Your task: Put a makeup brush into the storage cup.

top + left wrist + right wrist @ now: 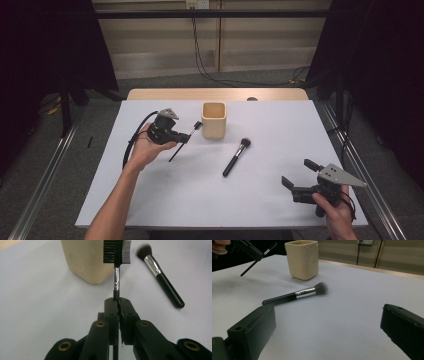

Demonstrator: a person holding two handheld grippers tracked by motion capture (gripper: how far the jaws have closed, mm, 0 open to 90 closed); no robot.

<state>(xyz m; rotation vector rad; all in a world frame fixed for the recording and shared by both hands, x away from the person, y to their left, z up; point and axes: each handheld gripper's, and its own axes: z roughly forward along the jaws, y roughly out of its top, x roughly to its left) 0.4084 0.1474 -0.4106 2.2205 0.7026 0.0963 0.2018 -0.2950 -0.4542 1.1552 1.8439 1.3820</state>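
My left gripper (pixel 184 137) is shut on a thin black comb brush (pixel 195 128), lifted off the white table just left of a beige square cup (pixel 214 120). In the left gripper view the jaws (pixel 118 303) pinch the handle below its silver ferrule, and the comb head (pixel 117 251) stands in front of the cup (pixel 85 260). A black powder brush (pixel 236 156) lies flat on the table right of the cup. My right gripper (pixel 299 174) hovers open near the front right corner, its jaws (pixel 328 315) wide apart and empty, facing the powder brush (pixel 294 295).
The white tabletop (pixel 200 195) ends in a wooden strip at the back edge. Cables hang down the wall behind the table. Dark curtains stand at both sides, and metal rails run along the floor.
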